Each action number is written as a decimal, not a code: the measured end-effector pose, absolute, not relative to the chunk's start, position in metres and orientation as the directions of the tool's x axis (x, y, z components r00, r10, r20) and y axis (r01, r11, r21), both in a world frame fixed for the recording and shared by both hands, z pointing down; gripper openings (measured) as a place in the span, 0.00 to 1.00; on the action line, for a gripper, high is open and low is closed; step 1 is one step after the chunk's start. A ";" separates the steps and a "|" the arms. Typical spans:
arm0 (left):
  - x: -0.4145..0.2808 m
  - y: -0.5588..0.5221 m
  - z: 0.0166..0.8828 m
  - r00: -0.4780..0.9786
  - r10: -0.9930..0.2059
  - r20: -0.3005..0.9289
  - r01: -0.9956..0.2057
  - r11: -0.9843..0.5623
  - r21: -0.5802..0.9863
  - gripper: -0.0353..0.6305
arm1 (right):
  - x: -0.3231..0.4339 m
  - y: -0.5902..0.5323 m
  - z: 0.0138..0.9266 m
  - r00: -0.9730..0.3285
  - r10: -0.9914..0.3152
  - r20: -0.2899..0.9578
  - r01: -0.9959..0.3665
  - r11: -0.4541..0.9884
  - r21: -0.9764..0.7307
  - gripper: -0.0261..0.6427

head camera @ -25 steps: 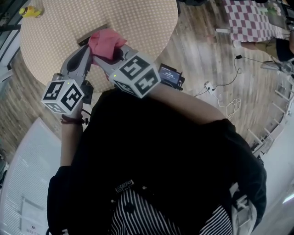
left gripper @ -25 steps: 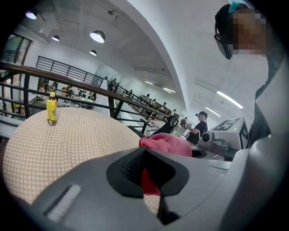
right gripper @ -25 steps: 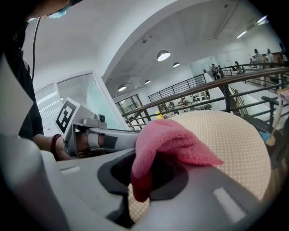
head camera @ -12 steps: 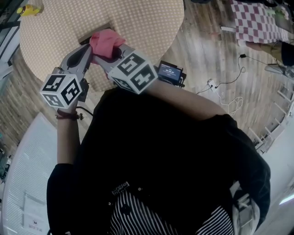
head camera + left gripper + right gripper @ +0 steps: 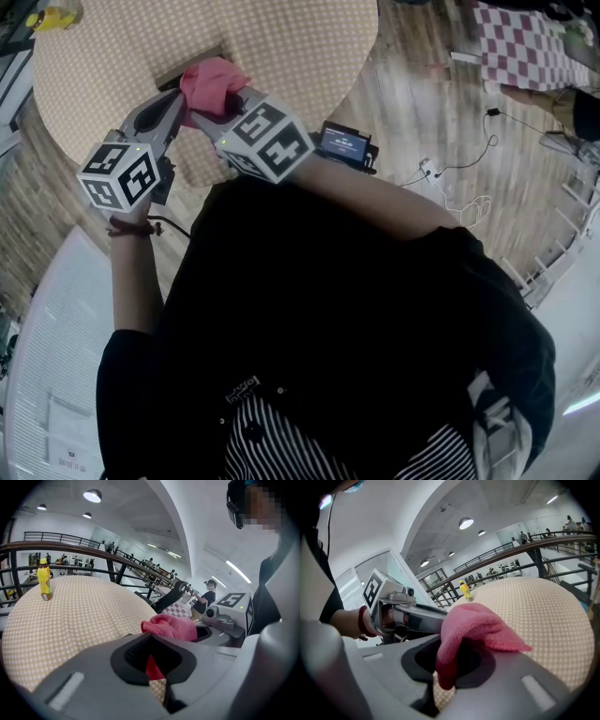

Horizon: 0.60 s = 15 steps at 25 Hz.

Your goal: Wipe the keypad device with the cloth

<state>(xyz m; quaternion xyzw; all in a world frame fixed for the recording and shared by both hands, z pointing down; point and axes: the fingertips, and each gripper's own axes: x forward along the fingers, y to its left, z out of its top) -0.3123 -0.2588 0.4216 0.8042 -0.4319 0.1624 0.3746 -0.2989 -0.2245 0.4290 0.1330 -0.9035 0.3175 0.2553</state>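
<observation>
Looking down from the head cam, I get the wearer's black top point(image 5: 356, 309) nearest, filling most of the view. Just past it the left marker cube point(image 5: 120, 178) sits low-left and the right marker cube point(image 5: 265, 141) is near it on the right, the two not touching.

Beyond the cubes both tongs converge on the pink cloth point(image 5: 214, 82).
- Right tongs point(image 5: 452, 660): pressed shut on a fold of the cloth, which bunches over the tips and hangs down thru the gap.
- Left tongs point(image 5: 151, 644): drawn nearly together, w/ a red strip of cloth in the slit btwn them. The rest of the cloth is heaped just beyond the tips.

Keypad device point(image 5: 178, 77): mostly hidden under the cloth. Only a dark edge shows at the cloth's left side, lying flat on the bench point(image 5: 281, 47), on the side of it nearest me. The bench is round w/ a beige dotted top.

Farther back a yellow bottle point(image 5: 52, 17) stands upright by the far-left rim, well apart from the cloth.

Off the bench, on the wood floor point(image 5: 422, 103), a small dark box w/ a lit screen point(image 5: 345, 145) sits near the right cube. White cables point(image 5: 450, 192) trail farther right. Farthest out, the left gripper view shows a dark railing point(image 5: 70, 548) beyond the bench.
</observation>
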 end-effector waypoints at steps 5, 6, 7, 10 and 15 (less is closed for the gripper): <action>-0.314 -0.260 0.436 0.574 -0.547 0.610 -0.818 -0.352 0.454 0.06 | -0.303 -0.225 0.440 -0.828 -0.064 0.557 -0.408 0.751 -0.520 0.14; -0.316 -0.261 0.439 0.575 -0.542 0.614 -0.818 -0.355 0.453 0.06 | -0.304 -0.226 0.443 -0.826 -0.062 0.560 -0.408 0.750 -0.520 0.14; -0.317 -0.263 0.442 0.576 -0.537 0.616 -0.817 -0.358 0.452 0.06 | -0.305 -0.228 0.446 -0.825 -0.059 0.562 -0.409 0.749 -0.521 0.14; -0.317 -0.265 0.451 0.580 -0.521 0.626 -0.815 -0.367 0.449 0.06 | -0.305 -0.230 0.455 -0.820 -0.049 0.570 -0.410 0.744 -0.527 0.14; -0.318 -0.275 0.467 0.594 -0.484 0.643 -0.804 -0.388 0.451 0.06 | -0.304 -0.235 0.471 -0.808 -0.043 0.587 -0.426 0.732 -0.532 0.14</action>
